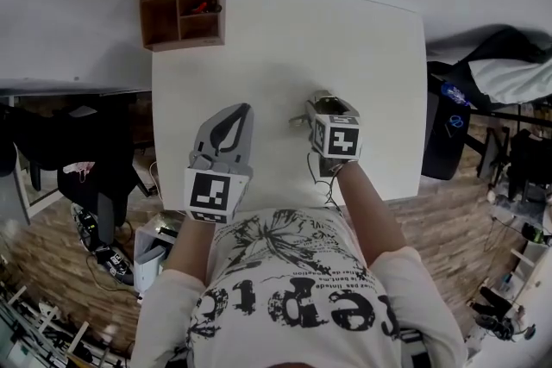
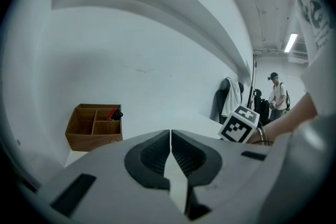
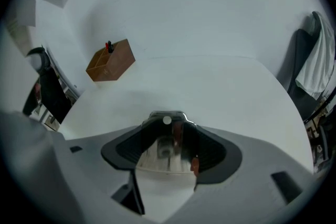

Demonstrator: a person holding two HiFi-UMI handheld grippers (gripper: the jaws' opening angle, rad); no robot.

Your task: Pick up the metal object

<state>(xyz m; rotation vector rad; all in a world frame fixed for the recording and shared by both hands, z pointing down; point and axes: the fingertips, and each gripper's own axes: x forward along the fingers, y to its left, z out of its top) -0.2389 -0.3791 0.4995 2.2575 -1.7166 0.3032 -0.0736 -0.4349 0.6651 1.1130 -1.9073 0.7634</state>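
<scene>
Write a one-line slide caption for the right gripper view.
Right gripper closed on the shiny metal object, white table beyond, wooden organizer at its far corner.

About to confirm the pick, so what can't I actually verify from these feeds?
- The metal object: in the right gripper view, mirror glare blurs its shape; in the head view, the right gripper covers nearly all of it.
- Whether it is off the table: no view shows its underside.
- The red item in the wooden organizer: too small everywhere to identify.
</scene>
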